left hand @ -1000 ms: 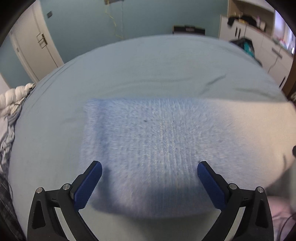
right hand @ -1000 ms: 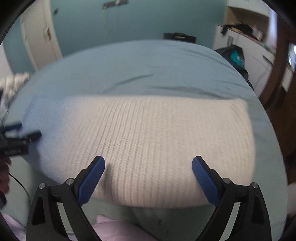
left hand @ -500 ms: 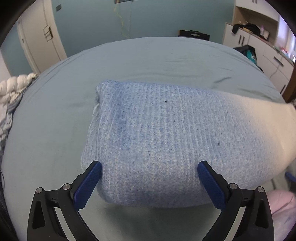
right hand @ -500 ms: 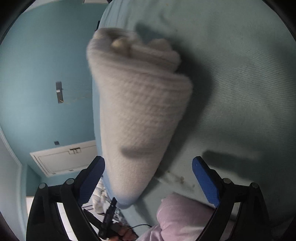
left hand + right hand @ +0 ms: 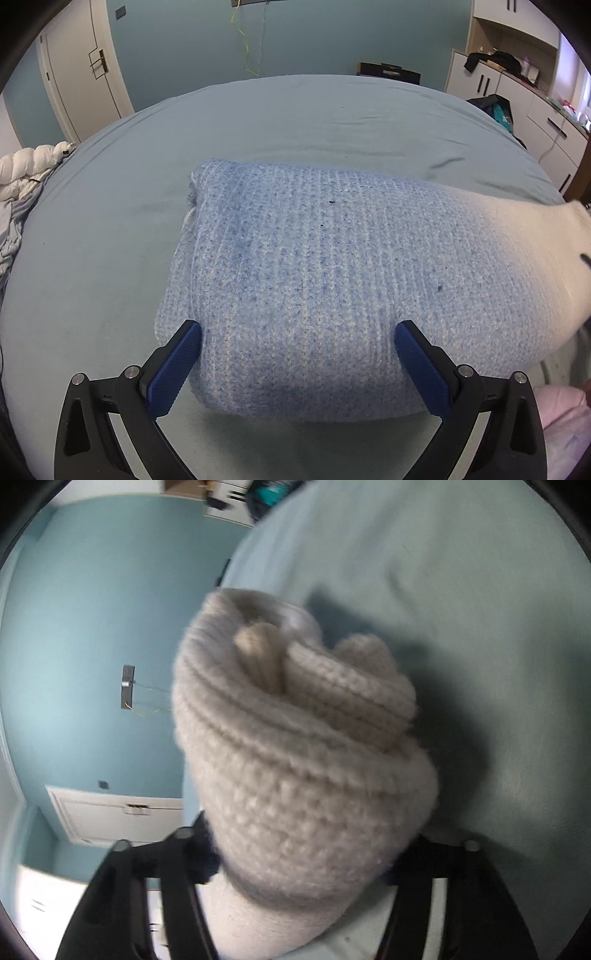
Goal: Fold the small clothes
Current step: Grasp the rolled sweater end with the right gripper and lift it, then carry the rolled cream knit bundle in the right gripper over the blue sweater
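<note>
A folded knit sweater, blue at the left and fading to cream at the right, lies on the pale blue bed sheet. My left gripper is open, and its blue pads straddle the near edge of the blue end. In the right wrist view the cream end of the sweater fills the middle as a thick bundle of layers. My right gripper is rolled onto its side. Its jaws are closing and squeeze the bundle between them. The bed sheet lies behind.
A white twisted duvet is heaped at the bed's left edge. Pink cloth lies at the near right corner. Beyond the bed are a door, a teal wall and white cabinets on the right.
The right gripper rolled onto its side, came in on the sweater's cream end and narrowed its jaws around it. The left gripper first dropped closer to the blue end, then held still.
</note>
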A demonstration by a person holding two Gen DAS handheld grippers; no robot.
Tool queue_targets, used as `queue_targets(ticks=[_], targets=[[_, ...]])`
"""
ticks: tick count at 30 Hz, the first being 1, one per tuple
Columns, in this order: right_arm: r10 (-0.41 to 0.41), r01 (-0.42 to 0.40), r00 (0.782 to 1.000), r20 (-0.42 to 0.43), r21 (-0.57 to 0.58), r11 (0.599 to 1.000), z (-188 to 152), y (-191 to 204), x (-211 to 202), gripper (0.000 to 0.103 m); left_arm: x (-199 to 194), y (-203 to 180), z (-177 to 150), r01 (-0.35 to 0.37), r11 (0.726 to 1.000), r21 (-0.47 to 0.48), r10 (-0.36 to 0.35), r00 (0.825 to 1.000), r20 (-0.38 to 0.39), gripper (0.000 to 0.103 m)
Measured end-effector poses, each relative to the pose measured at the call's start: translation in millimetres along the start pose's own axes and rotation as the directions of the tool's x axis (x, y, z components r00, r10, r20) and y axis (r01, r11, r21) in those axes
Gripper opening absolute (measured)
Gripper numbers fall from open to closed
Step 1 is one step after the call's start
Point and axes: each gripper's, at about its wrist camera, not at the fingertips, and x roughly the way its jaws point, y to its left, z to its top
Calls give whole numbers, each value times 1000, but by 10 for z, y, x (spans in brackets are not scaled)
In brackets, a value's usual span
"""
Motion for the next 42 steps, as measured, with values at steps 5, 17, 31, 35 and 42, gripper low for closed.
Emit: queue_targets(ticks=[5, 17, 31, 35, 42], targets=[[-16, 76, 985, 174, -346, 935, -290, 772, -487, 43, -133, -2, 126, -21, 1000, 14, 21, 999, -37, 103], [89, 143, 933, 349, -587, 797, -751, 1291, -871, 42, -123, -1193, 398, -68, 949, 307, 40, 995, 96, 103], [91, 224, 913, 399, -674, 703, -642, 1396, -711, 42, -148, -1204, 889, -106, 949, 297, 58, 984, 166, 103], [103, 227, 909, 405, -687, 690, -677, 1422, -720, 43, 136, -1387, 1049, -76, 942, 328, 46, 994, 98, 103], [89, 277, 909, 407, -749, 602, -853, 1511, -588, 43, 381, -1560, 942, -70, 925, 373, 47, 996, 71, 103]])
